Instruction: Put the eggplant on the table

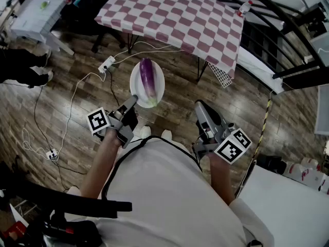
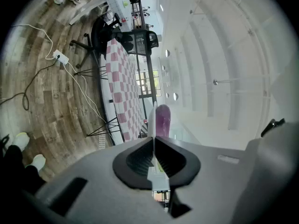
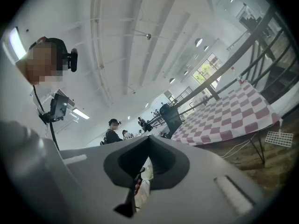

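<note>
on inspection: one eggplant, one white plate, one checked table and one bottle. two grippers, the left gripper and the right gripper, with two marker cubes, one on the left and one on the right. floor count: two power strips, one near the table and one further out, and two white shoes.

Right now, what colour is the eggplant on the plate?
Deep purple, paling to greenish white at one end. The eggplant shows best in the head view.
</note>
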Demonstrator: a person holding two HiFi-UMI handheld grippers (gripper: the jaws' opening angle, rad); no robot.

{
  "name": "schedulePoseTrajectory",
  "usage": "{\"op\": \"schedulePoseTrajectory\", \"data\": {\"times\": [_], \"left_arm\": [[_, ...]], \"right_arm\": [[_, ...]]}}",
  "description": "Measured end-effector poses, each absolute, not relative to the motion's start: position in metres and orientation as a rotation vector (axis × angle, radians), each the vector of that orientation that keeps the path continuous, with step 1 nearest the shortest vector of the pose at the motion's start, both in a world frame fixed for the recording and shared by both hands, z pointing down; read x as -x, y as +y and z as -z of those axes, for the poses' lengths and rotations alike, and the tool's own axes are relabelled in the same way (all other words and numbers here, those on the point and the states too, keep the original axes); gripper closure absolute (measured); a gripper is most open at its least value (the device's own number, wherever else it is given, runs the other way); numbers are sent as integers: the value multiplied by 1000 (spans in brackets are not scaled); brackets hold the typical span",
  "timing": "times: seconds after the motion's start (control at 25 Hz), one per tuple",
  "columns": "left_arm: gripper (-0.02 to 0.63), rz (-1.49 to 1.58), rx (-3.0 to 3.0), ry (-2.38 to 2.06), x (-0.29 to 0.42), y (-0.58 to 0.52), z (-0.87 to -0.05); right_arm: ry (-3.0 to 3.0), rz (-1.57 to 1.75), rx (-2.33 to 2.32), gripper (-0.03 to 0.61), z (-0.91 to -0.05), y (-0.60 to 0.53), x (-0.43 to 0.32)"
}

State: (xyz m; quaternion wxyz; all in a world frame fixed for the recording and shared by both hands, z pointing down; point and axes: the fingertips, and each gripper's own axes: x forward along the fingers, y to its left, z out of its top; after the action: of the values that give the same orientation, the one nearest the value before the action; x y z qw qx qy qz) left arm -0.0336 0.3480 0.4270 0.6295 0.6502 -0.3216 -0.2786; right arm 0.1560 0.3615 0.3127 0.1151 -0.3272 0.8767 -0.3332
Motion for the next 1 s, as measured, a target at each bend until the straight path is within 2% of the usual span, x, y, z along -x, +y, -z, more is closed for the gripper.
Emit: {"op": "schedulePoseTrajectory", "data": {"times": [1.0], "left_arm": [[595,634,-1533,-737,112,332,-426]], "right_arm": [[2489,949,1061,572,-307,359,-98]]}}
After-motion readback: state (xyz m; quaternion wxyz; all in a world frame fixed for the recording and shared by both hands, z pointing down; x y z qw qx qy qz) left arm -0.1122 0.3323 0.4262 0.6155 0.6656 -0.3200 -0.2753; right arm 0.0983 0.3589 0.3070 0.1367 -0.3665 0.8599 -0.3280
